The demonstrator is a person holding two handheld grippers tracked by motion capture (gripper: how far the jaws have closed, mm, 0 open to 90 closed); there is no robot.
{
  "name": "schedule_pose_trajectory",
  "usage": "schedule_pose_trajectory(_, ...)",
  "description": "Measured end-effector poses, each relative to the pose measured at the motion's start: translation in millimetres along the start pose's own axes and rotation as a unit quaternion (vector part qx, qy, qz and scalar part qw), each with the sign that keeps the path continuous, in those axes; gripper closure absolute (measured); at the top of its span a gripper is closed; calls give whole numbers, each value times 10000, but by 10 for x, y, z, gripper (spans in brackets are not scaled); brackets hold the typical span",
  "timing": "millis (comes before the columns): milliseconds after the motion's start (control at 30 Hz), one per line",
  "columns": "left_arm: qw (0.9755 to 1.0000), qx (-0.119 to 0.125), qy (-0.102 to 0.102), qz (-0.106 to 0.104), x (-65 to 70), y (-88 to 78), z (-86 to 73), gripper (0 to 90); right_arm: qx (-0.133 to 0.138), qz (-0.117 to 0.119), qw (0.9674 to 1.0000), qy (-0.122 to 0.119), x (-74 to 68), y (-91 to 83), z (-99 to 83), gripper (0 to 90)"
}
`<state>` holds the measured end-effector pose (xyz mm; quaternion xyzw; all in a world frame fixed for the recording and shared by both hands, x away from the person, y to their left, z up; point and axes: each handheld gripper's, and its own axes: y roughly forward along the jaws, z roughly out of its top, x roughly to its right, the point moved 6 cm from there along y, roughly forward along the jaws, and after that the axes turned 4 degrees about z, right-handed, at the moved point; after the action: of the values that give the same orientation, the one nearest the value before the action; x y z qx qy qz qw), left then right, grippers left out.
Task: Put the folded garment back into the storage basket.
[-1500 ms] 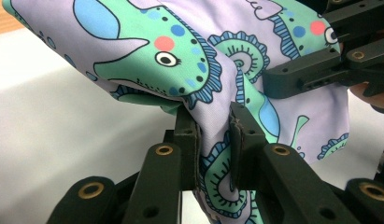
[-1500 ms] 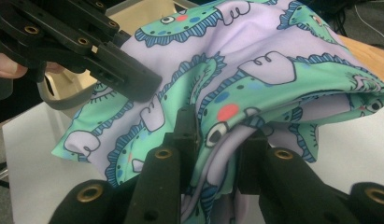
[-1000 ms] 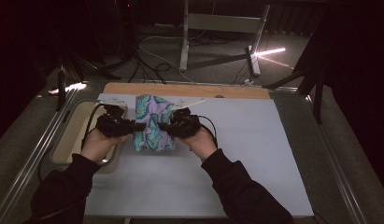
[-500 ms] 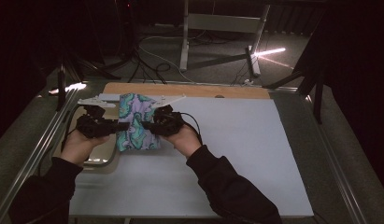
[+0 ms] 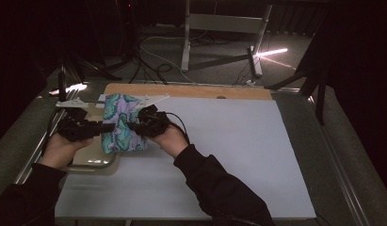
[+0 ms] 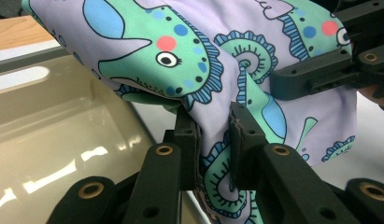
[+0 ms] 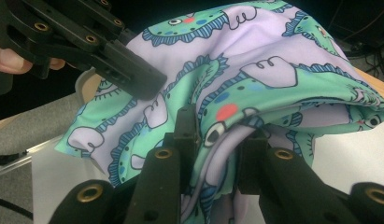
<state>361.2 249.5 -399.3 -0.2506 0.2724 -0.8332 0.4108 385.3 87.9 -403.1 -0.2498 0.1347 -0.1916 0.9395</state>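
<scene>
While both hands slid toward 9 o'clock over the last second, the folded lilac-and-green dinosaur-print cloth [image 5: 121, 123] went with them, off the white mat [image 5: 219, 155] and partly over the beige plastic tray [image 5: 94, 160]. Probably a drop into that tray next. Left gripper [image 5: 94, 128] was clamped on the cloth's left edge, right gripper [image 5: 134, 126] on its right edge. Forearms came from 6 o'clock, grippers facing each other, cloth bunched between them.

Left gripper [image 6: 213, 140] jaws pinch a fold of dinosaur-print cloth [image 6: 217, 60]. Beige tray [image 6: 54, 135] lies below left. Other gripper [image 6: 330, 70] grips the cloth's right side.
</scene>
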Motion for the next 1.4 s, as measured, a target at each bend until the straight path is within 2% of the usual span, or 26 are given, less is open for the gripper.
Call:
schedule_pose_trajectory(467,9998,33,-62,195,-215,-237,-122,763,-26,144,9998,-102,-177,249,157,751)
schedule_pose_trajectory(600,9996,16,-106,273,-292,-298,-170,763,-61,150,9996,-247,-244,347,186,751)
schedule_pose_trajectory(800,9993,17,-108,370,-426,-403,-229,763,-72,161,9993,-321,-331,500,256,751)
schedule_pose_trajectory(933,9988,1,-170,466,-532,-433,-259,763,-78,130,9992,-371,-373,617,297,751)
schedule_pose_trajectory(1133,9977,-30,-299,613,-728,-461,-306,763,-13,92,9996,-258,-411,838,343,751)
schedule_pose_trajectory(1200,9973,-38,-332,654,-783,-463,-329,763,4,35,9995,-304,-433,907,351,750)
schedule_pose_trajectory(1400,9964,-127,-363,757,-936,-398,-428,762,10,-74,9995,-301,-460,1109,299,750)
